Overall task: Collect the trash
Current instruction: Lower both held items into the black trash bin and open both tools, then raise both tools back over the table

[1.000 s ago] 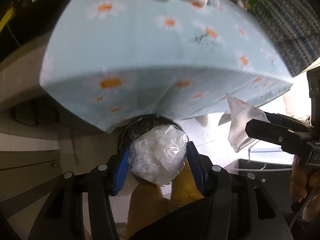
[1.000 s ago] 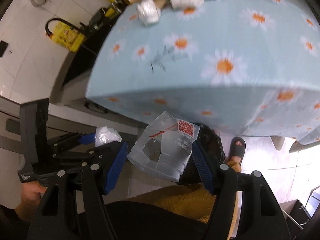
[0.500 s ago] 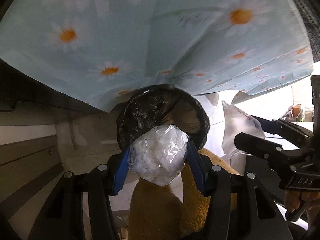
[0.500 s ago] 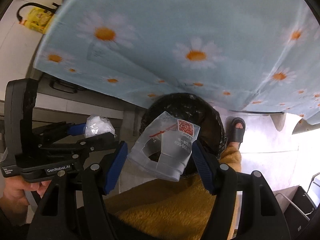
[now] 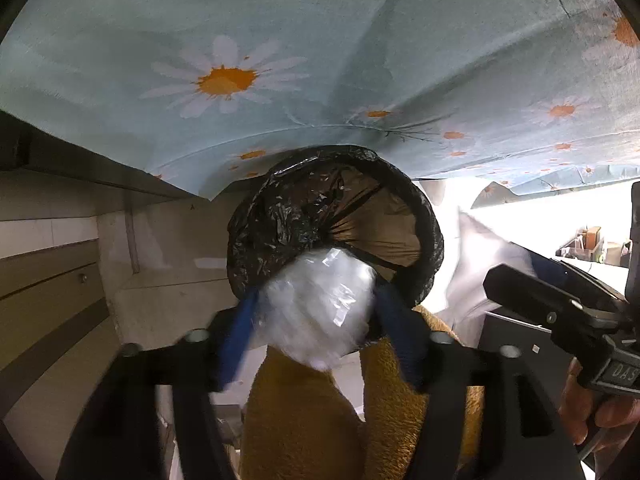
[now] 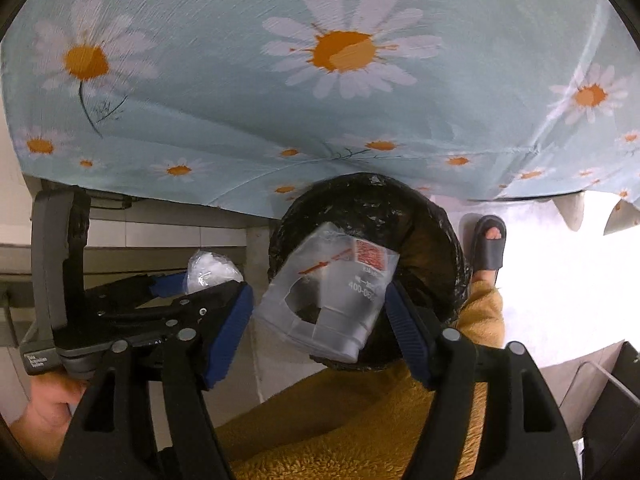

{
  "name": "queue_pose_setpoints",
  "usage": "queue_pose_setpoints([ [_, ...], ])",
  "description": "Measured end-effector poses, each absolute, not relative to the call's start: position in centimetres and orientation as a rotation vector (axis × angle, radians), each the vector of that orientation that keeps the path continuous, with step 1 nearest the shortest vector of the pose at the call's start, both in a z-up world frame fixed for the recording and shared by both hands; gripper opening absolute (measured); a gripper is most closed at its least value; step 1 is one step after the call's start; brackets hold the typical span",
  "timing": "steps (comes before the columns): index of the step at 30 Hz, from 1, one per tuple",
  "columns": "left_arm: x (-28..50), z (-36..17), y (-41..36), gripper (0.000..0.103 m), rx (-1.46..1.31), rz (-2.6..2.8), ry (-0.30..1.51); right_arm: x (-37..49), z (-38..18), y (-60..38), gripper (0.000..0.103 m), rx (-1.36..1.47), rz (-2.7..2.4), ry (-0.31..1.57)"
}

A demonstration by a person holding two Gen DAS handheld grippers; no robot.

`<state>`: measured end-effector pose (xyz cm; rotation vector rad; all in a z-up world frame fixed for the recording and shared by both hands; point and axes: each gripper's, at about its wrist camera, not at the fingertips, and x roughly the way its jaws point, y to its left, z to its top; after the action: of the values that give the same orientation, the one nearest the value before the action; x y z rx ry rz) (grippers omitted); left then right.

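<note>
A bin with a black liner [image 5: 340, 216] stands on the floor under the edge of the daisy tablecloth [image 5: 280, 40]; it also shows in the right wrist view [image 6: 380, 208]. My left gripper [image 5: 316, 312] is shut on a crumpled clear plastic wad [image 5: 316, 304] just in front of the bin's rim. My right gripper [image 6: 324, 308] is shut on a clear plastic package with a red QR label [image 6: 332, 284], held over the bin's mouth. The left gripper with its wad [image 6: 212, 270] sits to the left of the bin.
The daisy tablecloth [image 6: 320, 80] hangs low just above the bin. A foot in a dark slipper [image 6: 490, 248] stands to the right of the bin. Yellow fleece trouser legs [image 5: 320, 420] are directly below both grippers. Pale cabinet fronts [image 5: 48, 280] are at left.
Both grippers have dropped from table height down below the tablecloth edge and closer to the bin, each still holding its trash. The bin now fills more of both views.
</note>
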<state>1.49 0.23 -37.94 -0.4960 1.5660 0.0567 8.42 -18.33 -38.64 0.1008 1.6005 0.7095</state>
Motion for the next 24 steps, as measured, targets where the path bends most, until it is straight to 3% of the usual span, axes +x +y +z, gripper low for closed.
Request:
queue_pose_setpoints([
  [2,1.4,-37.5,0.3,0.077,-0.506,0.060,1.559,8.6,-38.5,-18.4,0.077,0.097,0.705,1.597],
  [17,1.2,-34.7,1.0,0.077,-0.504,0.075,1.502,9.7,-34.7,-20.2,0.077,0.144,0.697,1.529],
  [24,0.1,-30.8,1.1,0.077,-0.493,0.058,1.435,9.0,-30.2,-20.7,0.077,0.078,0.741,1.416],
])
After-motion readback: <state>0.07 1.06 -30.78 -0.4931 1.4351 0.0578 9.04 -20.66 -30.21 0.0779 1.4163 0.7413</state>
